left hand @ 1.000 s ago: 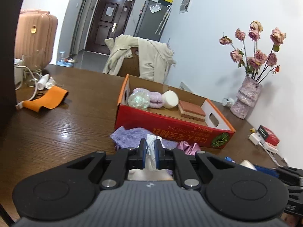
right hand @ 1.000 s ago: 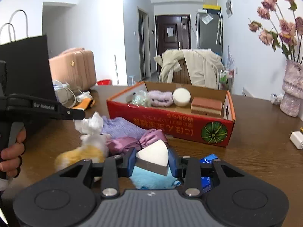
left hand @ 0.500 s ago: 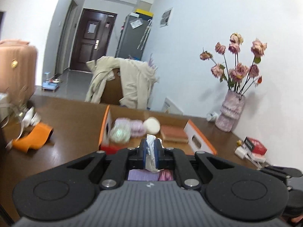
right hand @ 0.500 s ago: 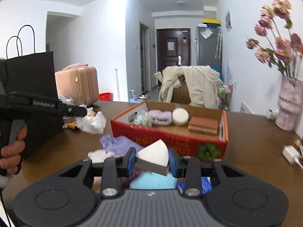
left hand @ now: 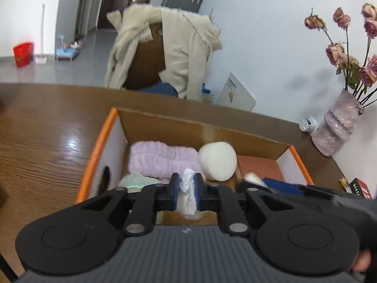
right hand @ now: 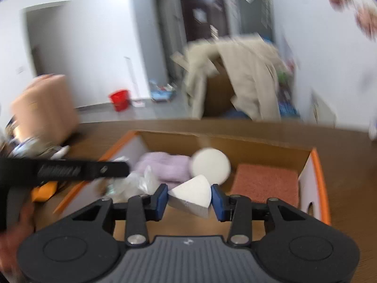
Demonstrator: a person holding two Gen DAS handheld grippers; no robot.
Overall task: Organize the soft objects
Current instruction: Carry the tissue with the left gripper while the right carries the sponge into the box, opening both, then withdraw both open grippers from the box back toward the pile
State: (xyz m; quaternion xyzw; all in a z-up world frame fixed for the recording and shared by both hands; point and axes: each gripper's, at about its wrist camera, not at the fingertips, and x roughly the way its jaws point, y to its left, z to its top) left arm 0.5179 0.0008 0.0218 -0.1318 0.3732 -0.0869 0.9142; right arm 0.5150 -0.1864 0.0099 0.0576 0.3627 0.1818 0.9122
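Observation:
The red cardboard box [left hand: 99,151] with an orange rim lies right under both grippers. It holds a lilac towel [left hand: 162,159], a round white sponge [left hand: 218,164], a terracotta sponge [left hand: 256,167] and crinkled clear plastic [left hand: 136,180]. Over the box's near left part, my left gripper [left hand: 187,188] pinches a white crumpled soft item [left hand: 188,184]; its jaws are opening, pads still against it. My right gripper [right hand: 189,199] hangs over the box's middle with a white wedge sponge [right hand: 190,197] between its opening jaws, a thin gap showing at each pad. The left gripper [right hand: 127,169] enters that view from the left.
The box stands on a brown wooden table [left hand: 47,136]. A vase of dried roses [left hand: 337,127] is at the table's far right, a small red and black packet [left hand: 361,188] beside the box. A chair draped with a beige coat [left hand: 165,47] stands behind the table.
Both grippers swept forward from the pile of soft things to above the box. The right jaws have widened around the wedge sponge. The left still carries the white item.

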